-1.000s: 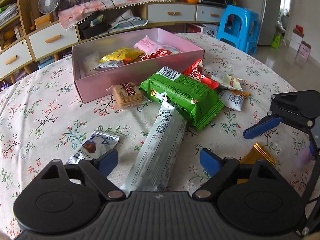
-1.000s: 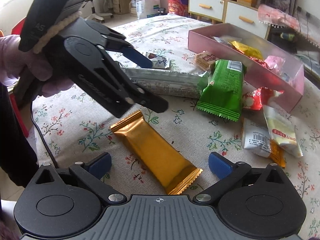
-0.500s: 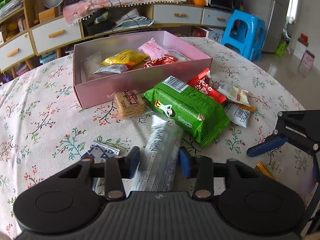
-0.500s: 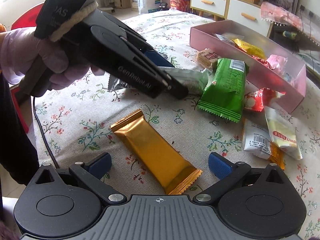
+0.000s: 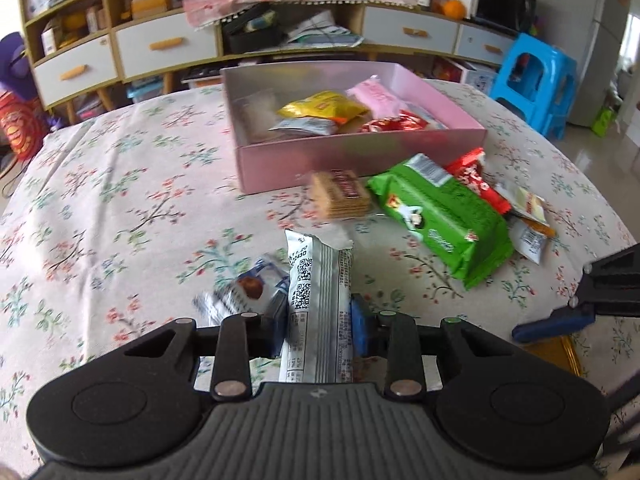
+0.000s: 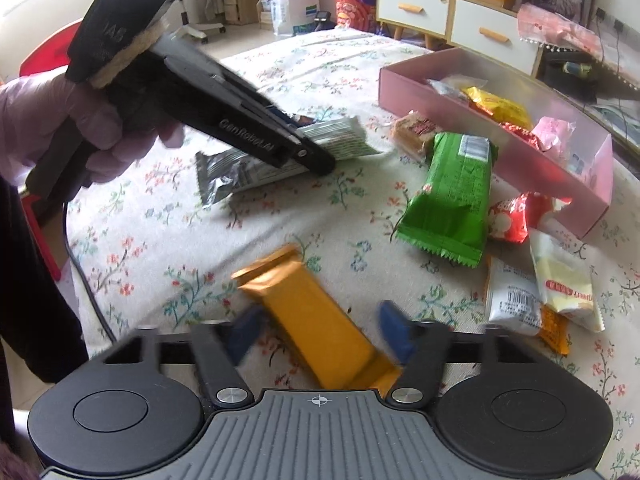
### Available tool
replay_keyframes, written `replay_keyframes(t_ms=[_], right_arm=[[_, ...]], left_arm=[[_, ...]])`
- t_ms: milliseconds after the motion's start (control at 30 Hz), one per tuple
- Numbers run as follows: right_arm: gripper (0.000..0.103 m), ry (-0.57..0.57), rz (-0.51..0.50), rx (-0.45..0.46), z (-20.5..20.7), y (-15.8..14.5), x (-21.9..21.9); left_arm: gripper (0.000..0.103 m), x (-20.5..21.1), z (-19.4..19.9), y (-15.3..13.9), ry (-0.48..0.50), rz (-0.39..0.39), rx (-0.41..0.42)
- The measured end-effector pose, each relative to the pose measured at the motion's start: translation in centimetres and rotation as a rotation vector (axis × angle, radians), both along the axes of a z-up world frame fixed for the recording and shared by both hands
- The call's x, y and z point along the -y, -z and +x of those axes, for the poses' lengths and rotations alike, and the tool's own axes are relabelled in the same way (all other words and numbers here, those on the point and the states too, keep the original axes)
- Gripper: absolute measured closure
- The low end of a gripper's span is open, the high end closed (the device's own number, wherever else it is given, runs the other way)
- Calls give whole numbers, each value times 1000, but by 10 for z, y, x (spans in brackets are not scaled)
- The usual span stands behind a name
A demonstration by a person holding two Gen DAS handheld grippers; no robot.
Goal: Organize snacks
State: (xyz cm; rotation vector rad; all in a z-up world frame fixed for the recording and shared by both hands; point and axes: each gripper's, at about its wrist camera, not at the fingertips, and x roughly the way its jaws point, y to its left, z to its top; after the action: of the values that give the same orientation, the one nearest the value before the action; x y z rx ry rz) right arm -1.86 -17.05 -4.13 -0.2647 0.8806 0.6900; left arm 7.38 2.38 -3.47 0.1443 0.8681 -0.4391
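Observation:
My left gripper (image 5: 318, 320) is shut on a long silver snack bar (image 5: 318, 300) and holds it off the table; the bar also shows in the right wrist view (image 6: 280, 156), gripped by the left gripper (image 6: 312, 156). My right gripper (image 6: 320, 332) is half closed around a gold snack bar (image 6: 316, 328) that lies on the tablecloth, the blue pads blurred and apart from it. A pink box (image 5: 360, 156) with several snacks stands at the back. A green packet (image 5: 444, 216), a cracker pack (image 5: 340, 196) and red and white packets (image 5: 476, 176) lie in front of it.
A small silver chocolate packet (image 5: 240, 292) lies under the left gripper. White and orange packets (image 6: 540, 300) lie right of the gold bar. The round table has a floral cloth (image 5: 120, 200). Cabinets and a blue stool (image 5: 536, 80) stand beyond the table.
My left gripper closed on the silver bar and lifted it toward the box. My right gripper moved forward over the gold bar and its jaws narrowed.

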Motion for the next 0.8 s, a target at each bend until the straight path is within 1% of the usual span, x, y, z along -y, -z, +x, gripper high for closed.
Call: replay_keyframes(t_ms=[33, 67, 167, 333, 533, 600, 667, 700, 733, 767, 800], right_arm=[[67, 14, 4, -3, 3, 0, 0], [71, 28, 11, -7, 5, 0, -1], [75, 77, 30, -22, 12, -1, -3], [75, 166, 66, -47, 25, -3, -11], [75, 238, 91, -65, 41, -7, -18], [75, 243, 95, -79, 44, -7, -21], [75, 246, 97, -91, 46, -6, -25], [75, 242, 90, -92, 46, -6, -27], [73, 238, 81, -91, 46, -5, -30], [71, 237, 73, -86, 45, -4, -32], [70, 231, 64, -79, 44, -4, -34]], left_arm=[[73, -3, 1, 0, -9, -5, -7], [73, -6, 1, -1, -18, -10, -13], [73, -11, 1, -2, -37, -15, -25], [73, -19, 1, -2, -35, -29, -50], [69, -25, -1, -4, -13, -40, -76], [61, -26, -3, -4, -6, -37, -88], [59, -28, -5, -5, 2, -34, -91], [56, -29, -6, -5, 6, -31, -97], [53, -31, -7, -5, 8, -29, -106], [49, -32, -7, -5, 6, -29, -118], [48, -34, -7, -4, 6, -33, -126]])
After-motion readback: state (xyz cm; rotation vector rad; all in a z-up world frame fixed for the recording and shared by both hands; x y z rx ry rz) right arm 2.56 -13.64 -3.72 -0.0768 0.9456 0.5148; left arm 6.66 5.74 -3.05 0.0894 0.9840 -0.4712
